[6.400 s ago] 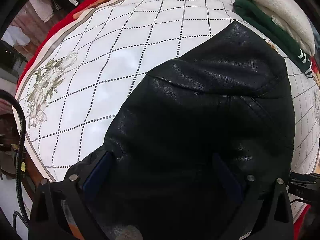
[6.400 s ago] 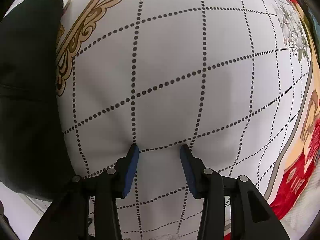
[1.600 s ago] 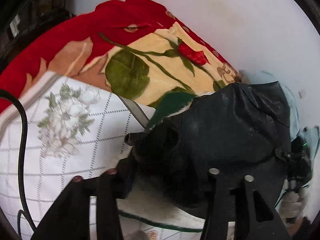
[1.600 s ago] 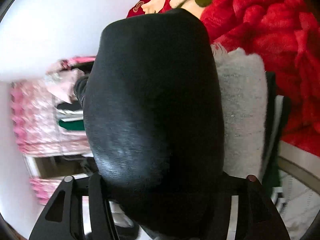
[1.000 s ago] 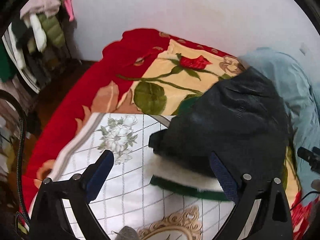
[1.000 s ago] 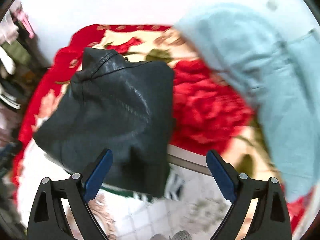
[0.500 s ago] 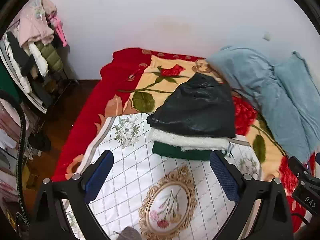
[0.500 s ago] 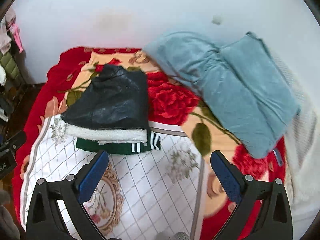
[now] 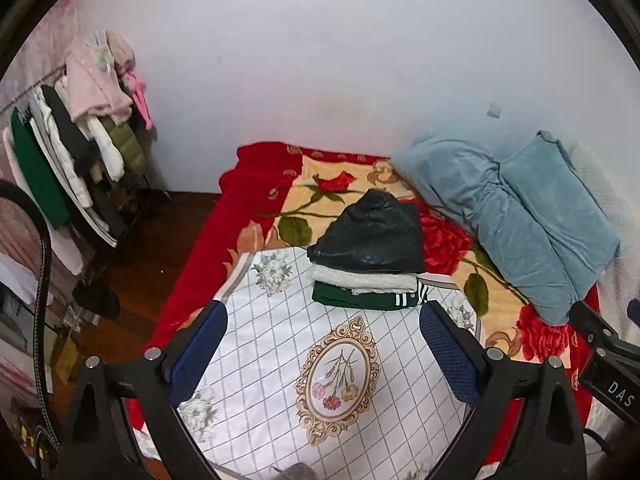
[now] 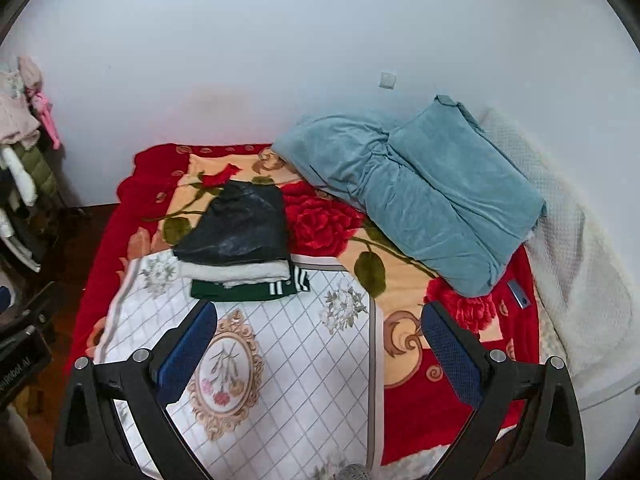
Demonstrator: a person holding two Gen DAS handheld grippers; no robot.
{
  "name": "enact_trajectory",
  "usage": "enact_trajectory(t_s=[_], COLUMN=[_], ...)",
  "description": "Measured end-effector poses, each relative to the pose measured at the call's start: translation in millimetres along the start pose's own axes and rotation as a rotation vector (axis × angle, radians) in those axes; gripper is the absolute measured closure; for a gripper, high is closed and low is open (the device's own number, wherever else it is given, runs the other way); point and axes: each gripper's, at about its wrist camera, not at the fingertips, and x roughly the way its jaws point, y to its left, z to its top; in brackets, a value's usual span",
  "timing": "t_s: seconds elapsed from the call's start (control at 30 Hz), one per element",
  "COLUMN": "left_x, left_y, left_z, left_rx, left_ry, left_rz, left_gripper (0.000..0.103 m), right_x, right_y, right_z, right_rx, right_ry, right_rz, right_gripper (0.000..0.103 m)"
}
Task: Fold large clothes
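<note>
A folded black leather jacket (image 9: 372, 236) lies on top of a stack, above a folded white garment (image 9: 362, 280) and a folded green garment with white stripes (image 9: 368, 299). The stack sits at the far edge of the white checked cloth (image 9: 280, 360) on the bed. The jacket also shows in the right wrist view (image 10: 240, 228). My left gripper (image 9: 320, 354) is open and empty, well back from the stack. My right gripper (image 10: 318, 354) is open and empty, above the cloth's right side.
A red floral blanket (image 9: 256, 184) covers the bed. A folded blue quilt (image 10: 416, 192) lies at the back right against the wall, next to a cream blanket (image 10: 572, 256). A clothes rack (image 9: 68, 152) with hanging garments stands on the left over dark floor.
Both grippers let go of the black jacket onto the stack, opened, and pulled back and up from it. The stack now looks small and far off.
</note>
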Motion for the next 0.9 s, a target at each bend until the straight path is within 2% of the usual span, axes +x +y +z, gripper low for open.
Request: enact_trajectory(t_s=[0.27,0.47,0.67,0.9], left_x=[-62.8,-96.5,-114.4,-125.0], left_y=[-3.9,-10.4,-12.2,-11.0], left_z=[-13.0,-19.3,-24.8,-27.1], left_rx=[0.002,0.007,-0.005,-0.017], left_ry=[-0.027,-0.059,-0.089,-0.128], left_rz=[0.002,-0.009,-0.003,0.028], left_gripper=[0.005,0.005,0.005,0.005], right_x=[-94.0,-137.2,-165.1,-179.4], right_y=[-16.1,-30.1,-44.0,-52.0], right_z=[-15.5,-24.6,-28.1,-30.8], right_rx=[-0.025,-0.02,-0.013,-0.019], right_ry=[-0.063,-0.103,-0.144,-0.163], right_rz=[0.01,0.033,0.037,0.045], right_gripper=[0.0,0.0,0.0,0.0])
